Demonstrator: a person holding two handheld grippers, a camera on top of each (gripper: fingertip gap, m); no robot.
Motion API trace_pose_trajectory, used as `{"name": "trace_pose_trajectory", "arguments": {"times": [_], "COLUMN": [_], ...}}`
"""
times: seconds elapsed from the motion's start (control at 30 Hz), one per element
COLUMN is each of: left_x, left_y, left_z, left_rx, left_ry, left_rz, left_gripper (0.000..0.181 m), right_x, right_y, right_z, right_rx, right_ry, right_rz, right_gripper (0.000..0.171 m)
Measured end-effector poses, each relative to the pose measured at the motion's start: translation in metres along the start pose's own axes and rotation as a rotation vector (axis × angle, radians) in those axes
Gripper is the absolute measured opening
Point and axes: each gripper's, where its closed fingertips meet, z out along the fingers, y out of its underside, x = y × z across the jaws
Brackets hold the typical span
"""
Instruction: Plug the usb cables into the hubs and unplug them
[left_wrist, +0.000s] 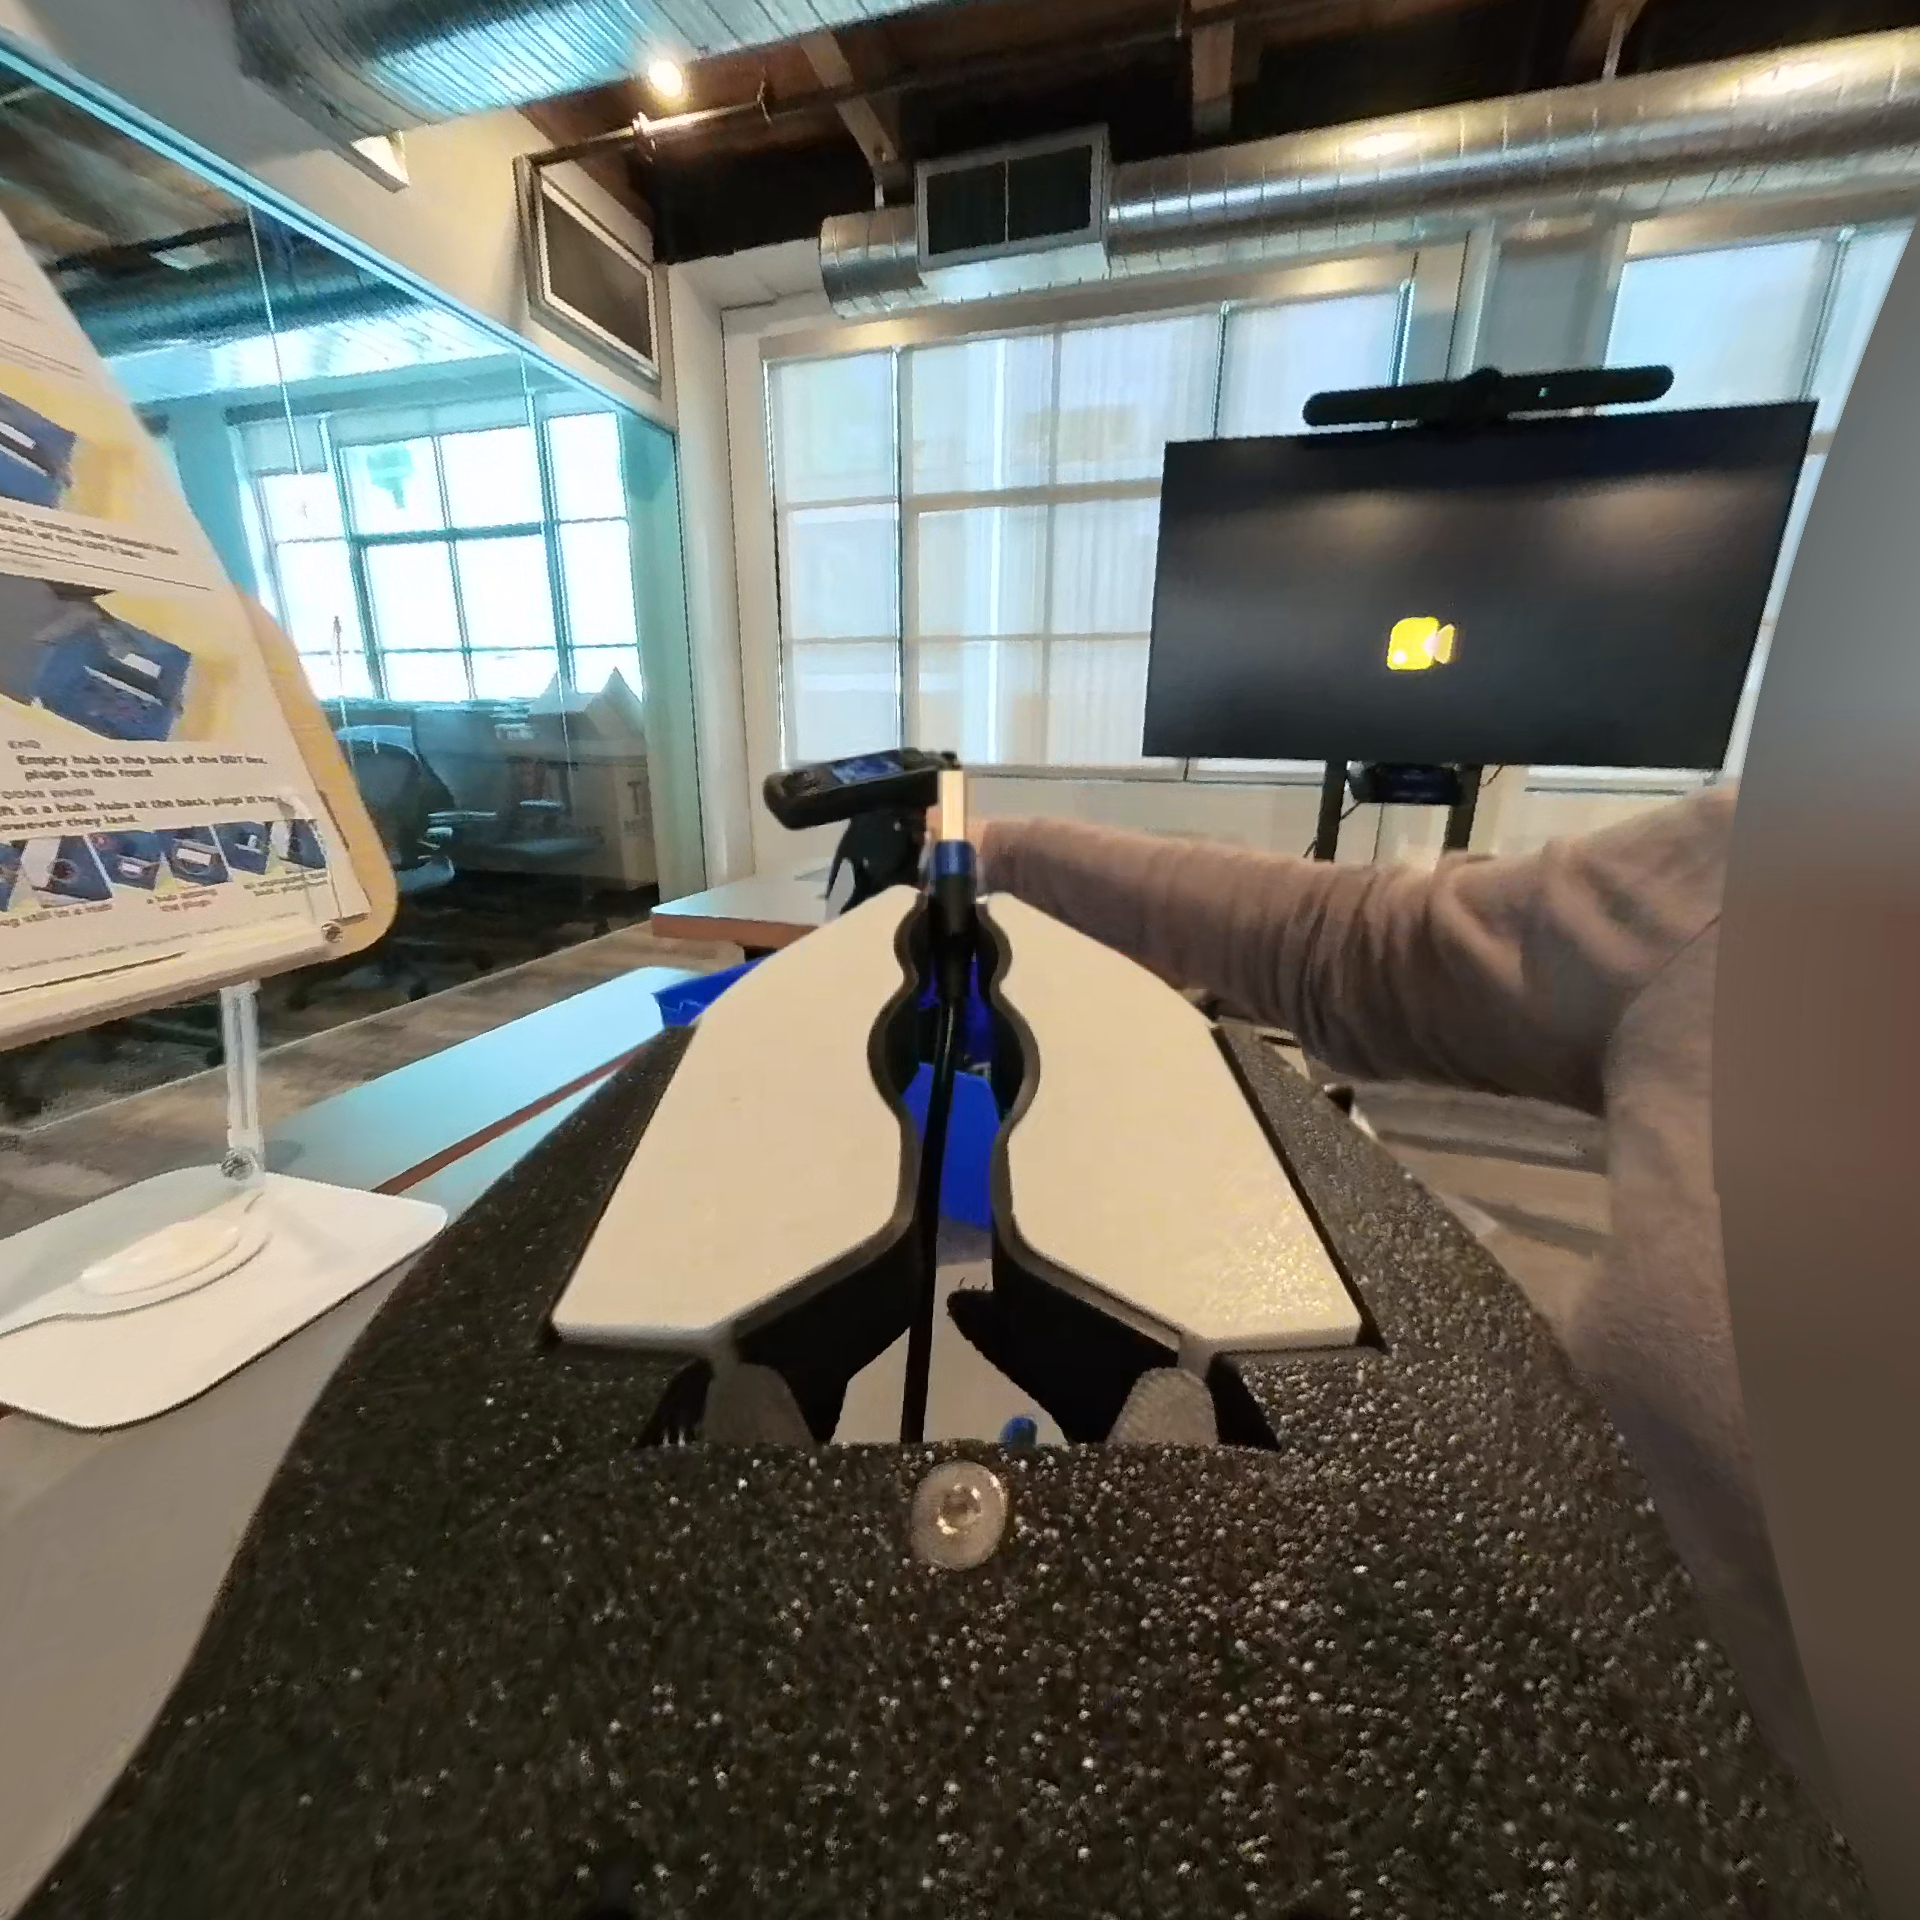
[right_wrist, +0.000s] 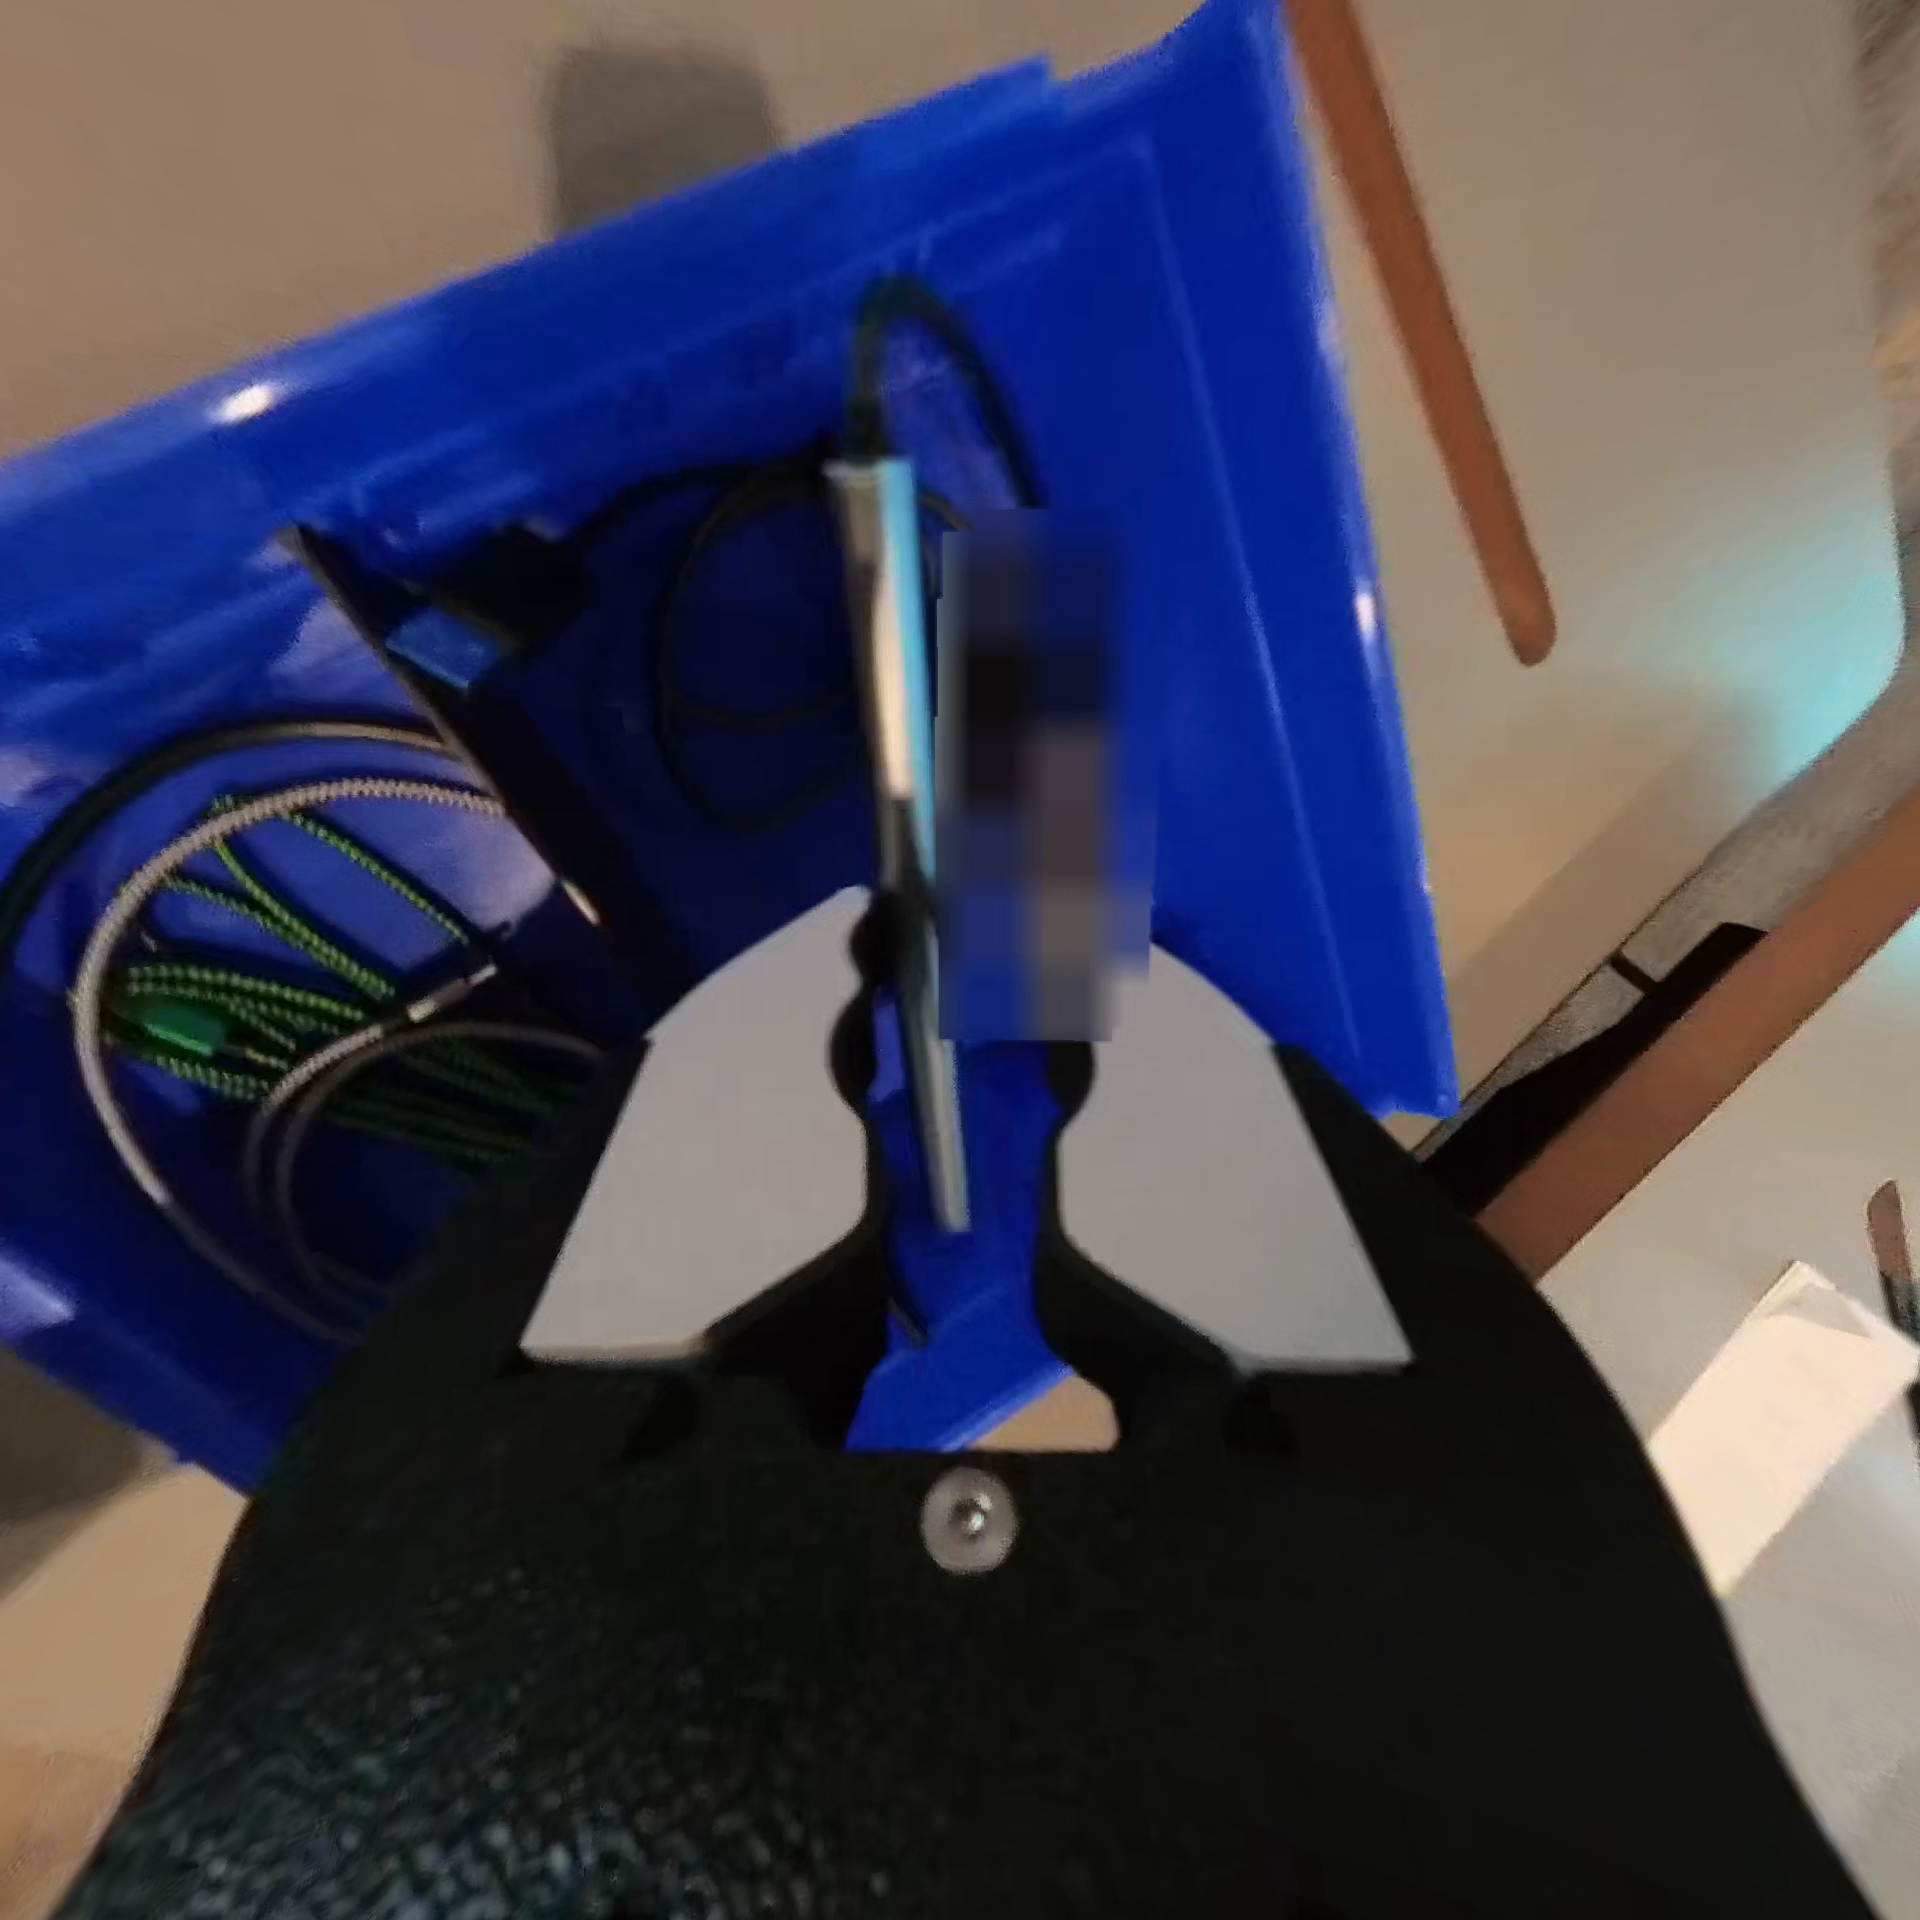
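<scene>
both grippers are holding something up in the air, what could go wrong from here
1. The left gripper pinches only the USB plug near its tip, with the black cable hanging through the jaws; it could twist or slip.
2. The right gripper holds the thin silver hub by its edge above the blue bin; it may pivot or drop.
3. The right view is blurred, so alignment could be off.

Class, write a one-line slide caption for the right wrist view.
Right hand-held gripper shut on a slim silver USB hub above a blue bin of cables.
</scene>
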Motion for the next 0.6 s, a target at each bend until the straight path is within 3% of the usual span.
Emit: {"name": "trace_pose_trajectory", "arguments": {"times": [0.07, 0.17, 0.37, 0.47, 0.6], "left_x": [-0.004, -0.009, -0.005, 0.005, 0.021], "left_y": [-0.001, -0.004, 0.013, 0.023, 0.032], "left_z": [-0.003, -0.005, 0.009, 0.020, 0.028], "left_rx": [0.034, 0.095, 0.044, -0.017, -0.092], "left_ry": [-0.005, 0.000, 0.054, 0.081, 0.128], "left_rz": [-0.026, -0.071, -0.099, -0.062, -0.001], "left_gripper": [0.007, 0.007, 0.008, 0.008, 0.008], "right_x": [0.003, -0.021, -0.201, -0.269, -0.323], "right_y": [-0.007, -0.046, -0.147, -0.164, -0.176], "right_z": [-0.013, -0.058, -0.216, -0.249, -0.254], "right_rx": [0.082, 0.374, 1.183, 1.296, 1.238], "right_ry": [0.028, -0.004, -0.570, -0.668, -0.740], "right_rz": [0.076, 0.127, -0.054, -0.204, -0.350], "right_gripper": [0.051, 0.055, 0.042, 0.031, 0.026]}}
